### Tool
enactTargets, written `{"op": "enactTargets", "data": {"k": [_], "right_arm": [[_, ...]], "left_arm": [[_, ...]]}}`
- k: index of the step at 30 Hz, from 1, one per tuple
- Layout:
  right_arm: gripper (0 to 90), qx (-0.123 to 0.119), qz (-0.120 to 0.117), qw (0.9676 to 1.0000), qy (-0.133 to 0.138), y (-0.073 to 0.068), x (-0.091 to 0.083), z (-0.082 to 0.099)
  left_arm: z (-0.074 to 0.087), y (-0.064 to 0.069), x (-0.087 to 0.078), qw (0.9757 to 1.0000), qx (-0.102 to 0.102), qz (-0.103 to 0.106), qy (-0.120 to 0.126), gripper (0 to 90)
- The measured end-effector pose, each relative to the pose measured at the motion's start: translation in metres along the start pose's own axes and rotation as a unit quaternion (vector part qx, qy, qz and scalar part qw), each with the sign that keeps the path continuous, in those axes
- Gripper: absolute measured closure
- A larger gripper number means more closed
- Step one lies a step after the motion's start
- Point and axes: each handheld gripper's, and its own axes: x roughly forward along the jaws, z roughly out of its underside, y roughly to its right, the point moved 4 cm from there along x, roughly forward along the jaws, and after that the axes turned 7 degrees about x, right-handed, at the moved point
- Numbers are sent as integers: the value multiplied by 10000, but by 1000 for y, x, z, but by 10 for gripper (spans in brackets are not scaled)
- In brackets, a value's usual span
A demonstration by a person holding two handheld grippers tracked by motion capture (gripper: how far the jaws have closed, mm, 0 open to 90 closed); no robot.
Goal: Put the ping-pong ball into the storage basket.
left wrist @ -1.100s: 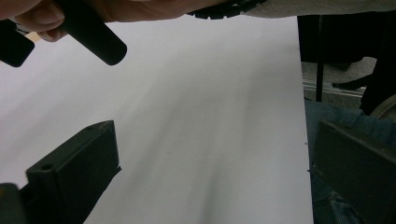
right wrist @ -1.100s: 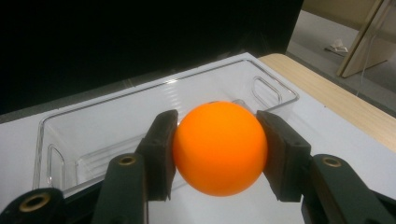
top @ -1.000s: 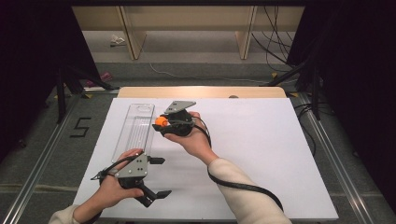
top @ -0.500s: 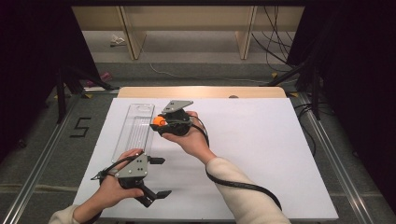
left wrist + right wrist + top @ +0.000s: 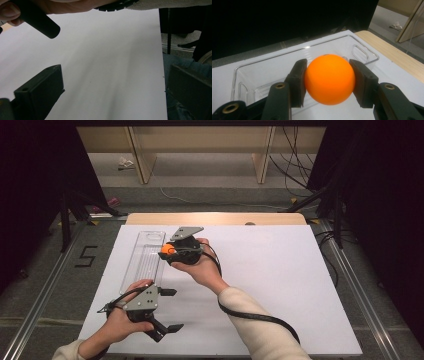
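Observation:
An orange ball [image 5: 329, 78] sits clamped between the two black pads of my right gripper [image 5: 327, 75]. From above, the ball [image 5: 166, 249] and right gripper [image 5: 171, 252] hang just off the right rim of a long clear plastic tray [image 5: 144, 262], pointing left toward it. In the right gripper view the tray [image 5: 262, 72] lies directly behind the ball and holds nothing I can see. My left gripper [image 5: 175, 310] rests near the table's front left, jaws wide apart and pointing right. Only bare white table lies between the left gripper's [image 5: 112, 85] jaws.
The white table top [image 5: 280, 280] stretches to the right of both hands. A wooden strip [image 5: 215, 218] borders its far edge. The right hand and its black grip [image 5: 37, 20] cross the top of the left gripper view. Dark floor and cables surround the table.

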Motion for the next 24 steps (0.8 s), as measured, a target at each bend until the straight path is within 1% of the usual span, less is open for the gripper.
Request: {"op": "enactTargets", "data": {"k": [9, 24], "right_arm": [[515, 17, -10, 10000, -31, 1, 4, 0], [515, -39, -49, 10000, -64, -1, 11, -4]], "left_arm": [[0, 0, 0, 10000, 1, 2, -1, 8], [0, 0, 0, 10000, -1, 13, -1, 8]]}}
